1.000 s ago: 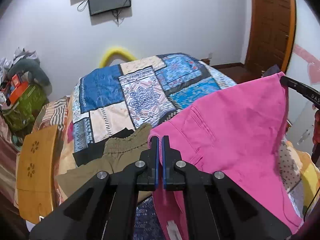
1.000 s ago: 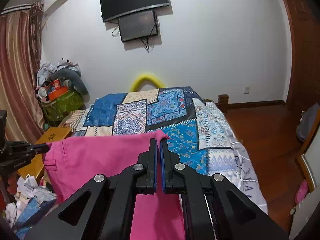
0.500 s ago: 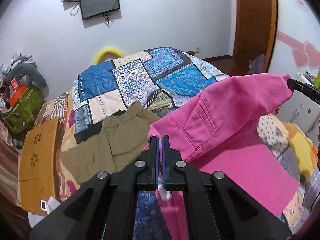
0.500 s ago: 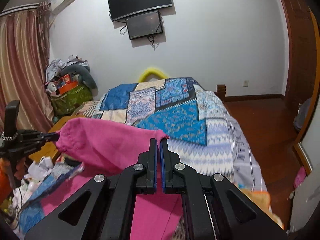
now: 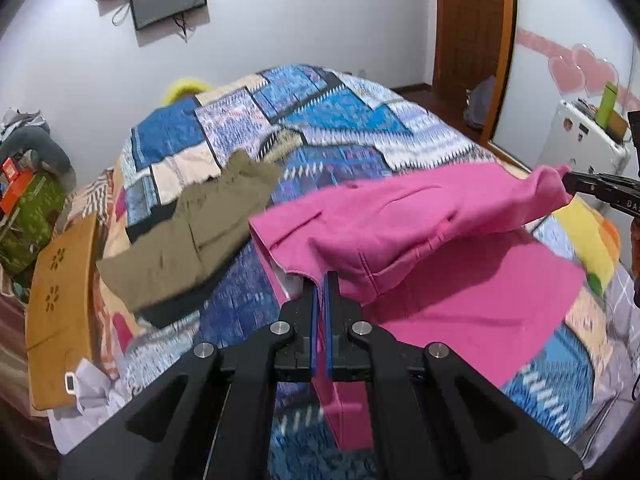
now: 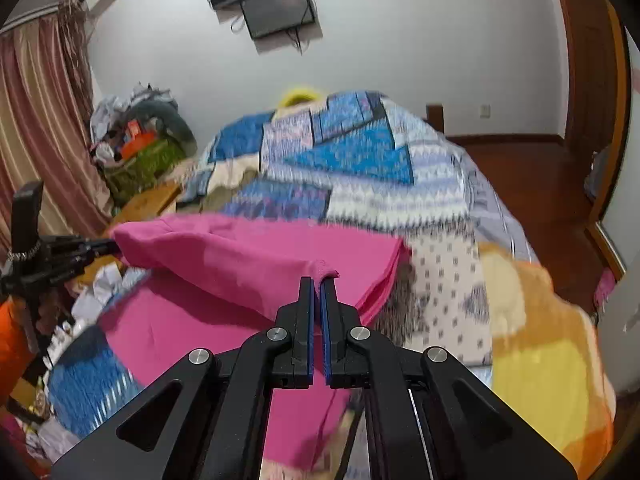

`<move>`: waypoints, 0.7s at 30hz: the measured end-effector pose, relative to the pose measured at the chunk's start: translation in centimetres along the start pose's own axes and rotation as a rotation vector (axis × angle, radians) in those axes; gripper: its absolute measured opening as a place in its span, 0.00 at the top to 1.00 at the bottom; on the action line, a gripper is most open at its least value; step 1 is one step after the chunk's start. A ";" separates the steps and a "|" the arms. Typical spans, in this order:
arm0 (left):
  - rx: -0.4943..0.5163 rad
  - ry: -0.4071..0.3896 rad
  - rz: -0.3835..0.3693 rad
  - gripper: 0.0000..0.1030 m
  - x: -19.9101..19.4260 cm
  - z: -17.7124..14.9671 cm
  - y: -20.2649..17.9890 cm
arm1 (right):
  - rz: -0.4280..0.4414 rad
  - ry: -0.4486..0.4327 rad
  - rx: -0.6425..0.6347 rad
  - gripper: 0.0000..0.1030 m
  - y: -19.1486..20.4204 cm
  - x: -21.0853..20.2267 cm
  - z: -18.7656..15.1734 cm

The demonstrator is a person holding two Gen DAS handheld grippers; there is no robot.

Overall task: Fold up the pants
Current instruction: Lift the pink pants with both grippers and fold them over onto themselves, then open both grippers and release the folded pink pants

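Observation:
Pink pants [image 5: 420, 224] hang low over the patchwork bed [image 5: 344, 124], stretched between my two grippers. My left gripper [image 5: 320, 280] is shut on one corner of the waistband. My right gripper [image 6: 318, 282] is shut on the other corner; it also shows at the right edge of the left wrist view [image 5: 568, 182]. The pink legs [image 5: 480, 304] lie flat on the bed under the held waistband. In the right wrist view the pants [image 6: 256, 256] span left to the left gripper [image 6: 114, 246].
Olive-green pants [image 5: 192, 232] lie spread on the bed to the left. A wooden board [image 5: 60, 312] stands along the bed's left side, with a clutter pile [image 5: 28, 184] behind. A white appliance [image 5: 580, 140] and a door [image 5: 472, 32] are at right.
Both grippers have come down toward the bed with the pink pants. The legs now lie flat on the quilt and the waistband folds over them.

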State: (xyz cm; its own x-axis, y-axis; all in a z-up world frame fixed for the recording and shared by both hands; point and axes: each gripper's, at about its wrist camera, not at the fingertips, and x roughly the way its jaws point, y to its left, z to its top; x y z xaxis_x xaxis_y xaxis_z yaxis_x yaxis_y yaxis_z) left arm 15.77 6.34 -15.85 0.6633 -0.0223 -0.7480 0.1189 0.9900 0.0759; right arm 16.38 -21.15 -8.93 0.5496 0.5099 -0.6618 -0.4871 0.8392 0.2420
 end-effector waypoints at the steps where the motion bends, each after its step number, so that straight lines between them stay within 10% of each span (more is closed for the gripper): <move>1: -0.004 0.012 -0.004 0.98 0.1 -0.6 0.0 | -0.006 0.016 -0.005 0.97 0.1 0.1 -0.7; 15: -0.059 0.089 -0.011 0.91 -1.1 -4.7 0.7 | -0.068 0.146 0.017 0.94 1.0 -1.4 -6.3; 21: -0.046 0.019 -0.022 0.60 -3.8 -3.3 0.1 | -0.075 0.097 -0.008 0.79 2.4 -3.3 -5.1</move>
State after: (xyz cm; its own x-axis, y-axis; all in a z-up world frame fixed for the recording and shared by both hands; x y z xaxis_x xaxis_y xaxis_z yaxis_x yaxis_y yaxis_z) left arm 10.76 6.98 -15.17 0.6470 -0.0420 -0.7614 0.0985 0.9947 0.0289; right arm 9.97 -21.77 -9.79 0.5168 0.4248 -0.7433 -0.4529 0.8724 0.1837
